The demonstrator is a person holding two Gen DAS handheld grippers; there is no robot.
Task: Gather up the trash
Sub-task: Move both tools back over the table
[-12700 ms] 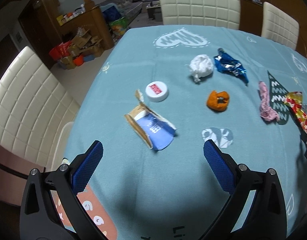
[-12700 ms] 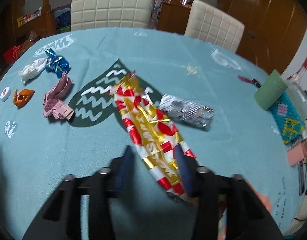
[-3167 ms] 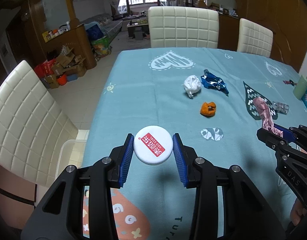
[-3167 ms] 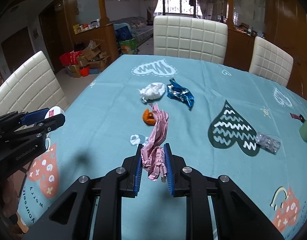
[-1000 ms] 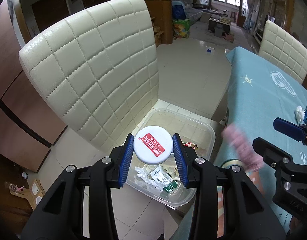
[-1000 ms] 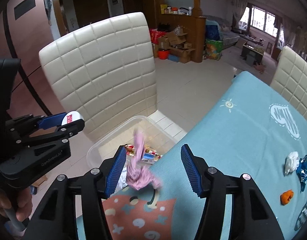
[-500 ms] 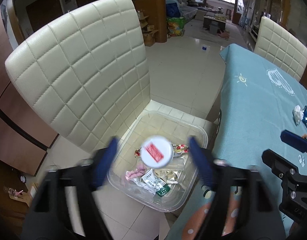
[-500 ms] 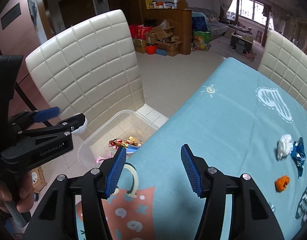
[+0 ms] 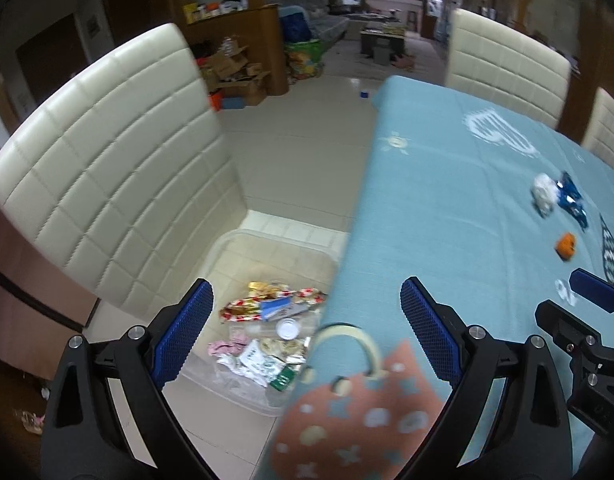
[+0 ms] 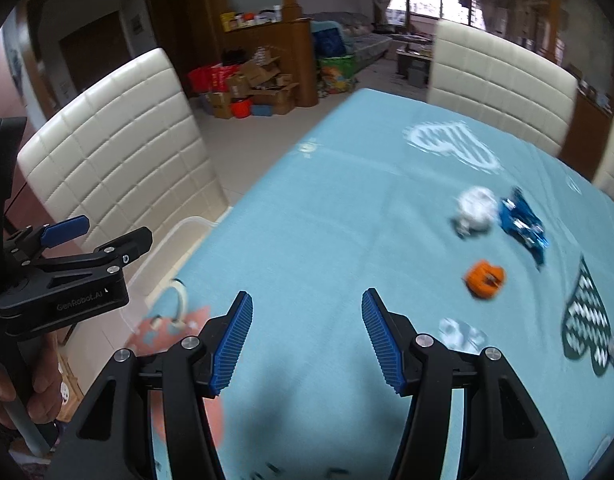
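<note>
Both tools empty vs 1s ago; white lid & pink wrapper in bin.

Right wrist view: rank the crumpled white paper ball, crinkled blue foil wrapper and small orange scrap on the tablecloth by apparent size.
1. Crinkled blue foil wrapper and crumpled white paper ball: too alike to split; the wrapper is longer, the ball bulkier, and both are blurred.
2. Small orange scrap: smallest, though nearest the camera.
</note>
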